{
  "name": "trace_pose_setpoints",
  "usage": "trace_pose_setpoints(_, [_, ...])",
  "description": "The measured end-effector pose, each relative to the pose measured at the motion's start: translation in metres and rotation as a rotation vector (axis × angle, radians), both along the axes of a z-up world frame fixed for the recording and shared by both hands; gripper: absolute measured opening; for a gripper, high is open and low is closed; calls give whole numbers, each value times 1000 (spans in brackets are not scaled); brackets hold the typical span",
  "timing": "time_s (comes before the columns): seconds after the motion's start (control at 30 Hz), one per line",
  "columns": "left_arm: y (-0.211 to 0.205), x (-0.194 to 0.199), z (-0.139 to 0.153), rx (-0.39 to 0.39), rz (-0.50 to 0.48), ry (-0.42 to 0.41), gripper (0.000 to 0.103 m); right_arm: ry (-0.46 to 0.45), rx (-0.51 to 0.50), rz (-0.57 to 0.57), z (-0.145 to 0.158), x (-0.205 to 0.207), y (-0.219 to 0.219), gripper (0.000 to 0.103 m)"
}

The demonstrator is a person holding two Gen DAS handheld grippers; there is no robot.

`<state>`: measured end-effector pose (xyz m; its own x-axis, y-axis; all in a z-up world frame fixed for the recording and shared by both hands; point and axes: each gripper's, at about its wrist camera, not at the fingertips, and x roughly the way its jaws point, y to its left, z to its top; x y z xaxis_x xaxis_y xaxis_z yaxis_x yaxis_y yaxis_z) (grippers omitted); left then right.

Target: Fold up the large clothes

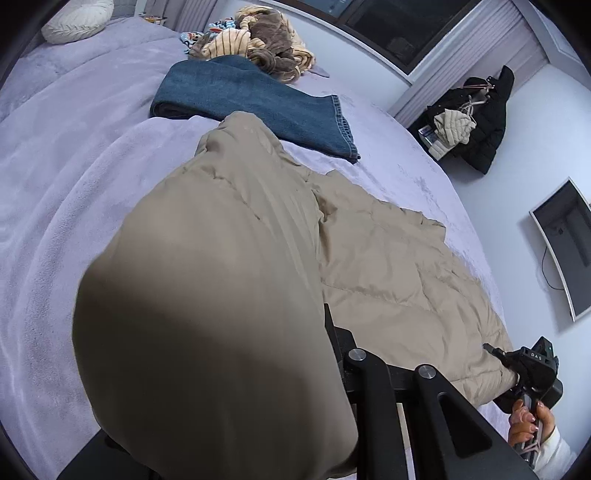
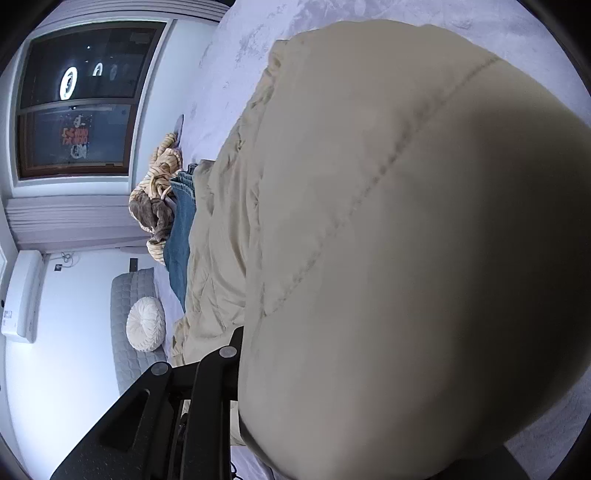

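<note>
Lengthwise, beige quilted coat (image 1: 388, 258) stretches from claws toward jeans (image 1: 258, 103).

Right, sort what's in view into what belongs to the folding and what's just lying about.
In the job:
- beige puffer coat, gripped by both
- left gripper
- right gripper
- bed as work surface

Lying about:
- folded jeans
- striped clothes pile
- round cushion
- black jacket

1. The beige quilted puffer coat (image 1: 388, 266) lies spread along the lavender bed (image 1: 74, 184), stitched in wide channels.
2. One puffy part is lifted off the bed, bulging close before both cameras.
</note>
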<state>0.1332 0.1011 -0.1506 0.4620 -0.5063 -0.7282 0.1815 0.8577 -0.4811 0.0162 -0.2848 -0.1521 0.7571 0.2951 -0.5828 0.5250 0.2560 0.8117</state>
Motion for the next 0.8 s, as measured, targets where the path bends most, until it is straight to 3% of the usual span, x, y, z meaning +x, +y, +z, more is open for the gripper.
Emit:
trace_pose_setpoints(0.13, [5,-25,11,0,-13,6,22,32,-22,33,15,-19,14,25])
trace_pose_setpoints(0.27, [18,-73,15,24,-15,19,22,60,-24,70,24,-46,28,25])
trace_pose_setpoints(0.5, [38,-172,16,81,-5,88,22,101,-3,141,22,-123,54,25])
trace_pose_setpoints(0.67, [49,-232,-2,124,8,172,22,120,65,138,7,-190,76,25])
trace_pose_setpoints(0.73, [51,-246,-17,164,29,233,28,144,85,130,-3,-206,80,26])
trace_pose_setpoints(0.8, [55,-255,-29,221,67,281,38,173,107,125,-13,-218,81,34])
